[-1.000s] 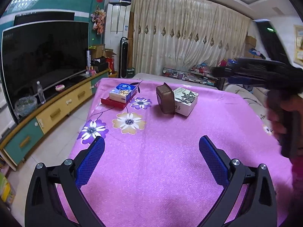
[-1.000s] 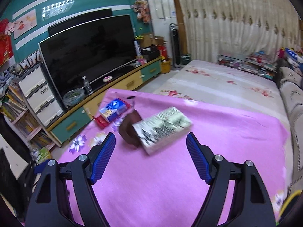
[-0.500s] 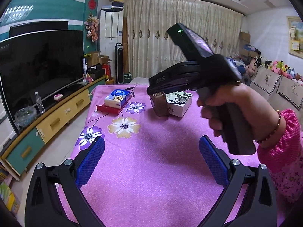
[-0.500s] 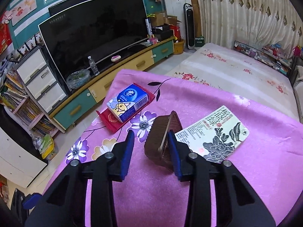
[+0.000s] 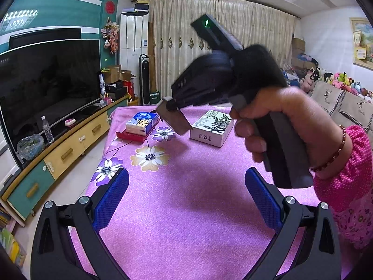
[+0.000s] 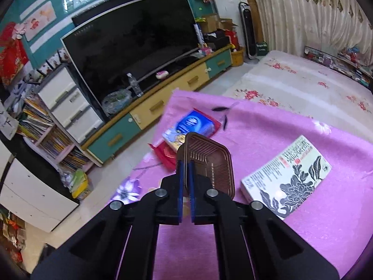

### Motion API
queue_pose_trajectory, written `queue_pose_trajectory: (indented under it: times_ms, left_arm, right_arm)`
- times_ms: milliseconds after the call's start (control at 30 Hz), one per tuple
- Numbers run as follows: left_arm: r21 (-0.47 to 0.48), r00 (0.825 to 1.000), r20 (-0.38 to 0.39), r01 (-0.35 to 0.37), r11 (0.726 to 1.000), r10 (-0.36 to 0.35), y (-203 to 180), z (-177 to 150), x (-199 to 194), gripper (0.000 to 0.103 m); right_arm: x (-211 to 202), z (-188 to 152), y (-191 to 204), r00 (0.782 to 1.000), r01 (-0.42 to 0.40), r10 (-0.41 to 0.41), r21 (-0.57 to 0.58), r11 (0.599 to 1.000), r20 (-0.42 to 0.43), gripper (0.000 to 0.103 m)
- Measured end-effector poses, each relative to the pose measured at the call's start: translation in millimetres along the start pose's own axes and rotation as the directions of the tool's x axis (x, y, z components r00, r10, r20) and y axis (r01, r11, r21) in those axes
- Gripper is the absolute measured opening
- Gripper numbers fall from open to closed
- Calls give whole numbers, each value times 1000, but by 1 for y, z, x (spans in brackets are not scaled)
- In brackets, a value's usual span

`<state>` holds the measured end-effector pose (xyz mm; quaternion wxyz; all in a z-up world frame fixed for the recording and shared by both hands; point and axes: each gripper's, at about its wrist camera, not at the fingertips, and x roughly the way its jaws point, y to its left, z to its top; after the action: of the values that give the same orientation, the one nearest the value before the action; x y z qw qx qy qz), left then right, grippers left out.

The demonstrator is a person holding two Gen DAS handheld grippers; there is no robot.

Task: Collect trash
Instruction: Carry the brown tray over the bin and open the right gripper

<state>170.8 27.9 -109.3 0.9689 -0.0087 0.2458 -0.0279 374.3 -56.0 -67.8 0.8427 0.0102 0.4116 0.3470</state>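
Location: home living room. Indicators: large TV [image 6: 135, 46] on a drawer cabinet [image 6: 163, 107] at left, far curtains [image 5: 221, 53], sofa [image 5: 345, 102] at right.

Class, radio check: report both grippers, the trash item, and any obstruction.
Right gripper shut on brown plastic tray, lifted off the pink tablecloth. Left gripper open, empty, over cloth. Nothing blocking; white box and tissue pack sit beside.

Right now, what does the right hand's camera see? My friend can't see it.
The right gripper pinches the rim of a brown plastic tray, lifted above a pink tablecloth. A flowered box lies on the right.
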Motion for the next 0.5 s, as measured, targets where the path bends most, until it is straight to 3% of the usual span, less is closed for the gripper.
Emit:
queue_pose_trajectory:
  times_ms: [300,500]
  left_arm:
    - [9,1000,5,-1,1000,1,-3,1,-2,98]
    - [17,1000,14,-5,1000,5,-5,0,-4,98]
  right_arm:
    - [-71,-9,5,995,-16,18,-20,1000,101,4]
    - [-143,-46,-34,980,96,-97,17,995,176,4]
